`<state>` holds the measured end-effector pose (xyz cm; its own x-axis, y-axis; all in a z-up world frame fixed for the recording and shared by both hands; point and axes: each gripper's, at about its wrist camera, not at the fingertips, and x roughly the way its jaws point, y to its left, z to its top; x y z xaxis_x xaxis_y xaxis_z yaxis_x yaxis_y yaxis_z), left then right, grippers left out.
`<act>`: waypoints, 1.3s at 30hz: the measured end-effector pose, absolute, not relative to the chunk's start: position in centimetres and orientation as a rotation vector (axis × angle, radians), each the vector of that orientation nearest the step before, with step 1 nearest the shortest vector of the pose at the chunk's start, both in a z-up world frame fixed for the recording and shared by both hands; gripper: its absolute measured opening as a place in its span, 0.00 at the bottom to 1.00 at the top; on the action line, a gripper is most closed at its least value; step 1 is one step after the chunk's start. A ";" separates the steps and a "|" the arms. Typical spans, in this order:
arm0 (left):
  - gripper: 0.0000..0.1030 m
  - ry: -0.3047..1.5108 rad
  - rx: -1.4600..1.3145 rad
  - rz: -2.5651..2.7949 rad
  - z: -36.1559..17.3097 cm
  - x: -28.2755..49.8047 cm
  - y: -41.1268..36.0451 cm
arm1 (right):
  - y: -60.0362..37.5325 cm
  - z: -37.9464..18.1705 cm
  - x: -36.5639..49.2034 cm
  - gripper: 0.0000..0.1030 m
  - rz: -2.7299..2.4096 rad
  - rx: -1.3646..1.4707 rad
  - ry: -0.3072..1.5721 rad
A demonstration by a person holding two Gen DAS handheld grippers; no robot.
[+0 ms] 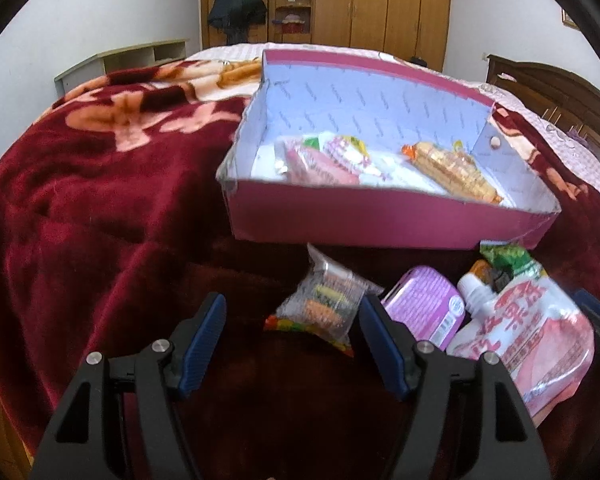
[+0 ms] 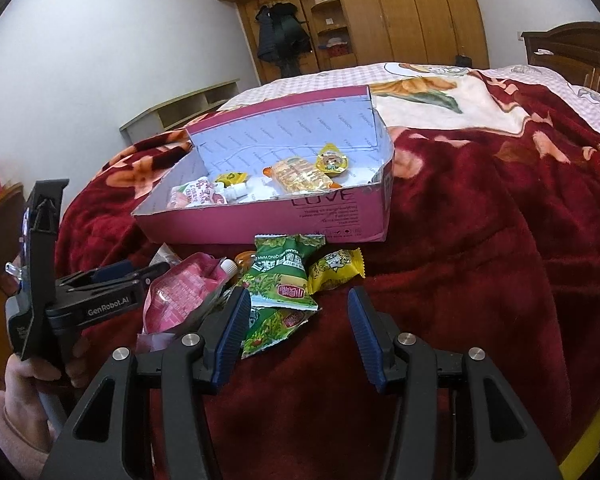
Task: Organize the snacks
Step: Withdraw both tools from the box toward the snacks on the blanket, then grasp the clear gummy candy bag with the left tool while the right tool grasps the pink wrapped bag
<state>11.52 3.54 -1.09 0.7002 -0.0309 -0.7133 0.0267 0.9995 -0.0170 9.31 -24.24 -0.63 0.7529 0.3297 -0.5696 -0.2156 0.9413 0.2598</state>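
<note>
A pink box [image 1: 380,224] sits on a bed with a dark red blanket [image 1: 80,208]; some snacks are already inside it, like a long orange pack [image 1: 452,170] and a pink pack [image 1: 320,164]; from the right camera a small yellow cup [image 2: 331,161] shows in there too.

More snacks lie on the blanket just in front of the box; there is a clear bag of candy [image 1: 324,304], a purple tub [image 1: 424,306], a pink pouch [image 1: 540,328] with a white cap, two green bags [image 2: 284,280] and a yellow pack [image 2: 334,270].

The left gripper [image 1: 292,340] has its tongs apart; the clear bag lies between the tips, and nothing is pinched.

The right gripper [image 2: 296,332] has its tongs apart too; the green bags lie by its left tip.
</note>
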 end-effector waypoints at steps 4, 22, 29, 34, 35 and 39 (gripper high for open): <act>0.70 0.803 -0.019 -0.012 -1.4 11.5 3.8 | -24.1 -0.8 9.2 0.51 0.307 0.185 0.659; 0.45 0.778 -0.052 -0.048 -1.1 10.3 4.1 | -23.3 -1.1 8.7 0.51 0.313 0.181 0.680; 0.45 0.787 -0.095 -0.025 -2.1 9.6 5.2 | -22.6 -0.2 7.7 0.51 0.339 0.192 0.674; 0.45 0.774 -0.109 -0.027 -2.3 9.5 5.3 | -21.7 0.4 7.0 0.51 0.367 0.199 0.669; 0.45 0.772 -0.107 -0.027 -2.3 9.5 5.3 | -21.5 0.6 6.8 0.51 0.366 0.200 0.667; 0.45 0.771 -0.118 -0.033 -2.3 9.5 5.5 | -21.2 1.3 6.1 0.65 0.362 0.207 0.657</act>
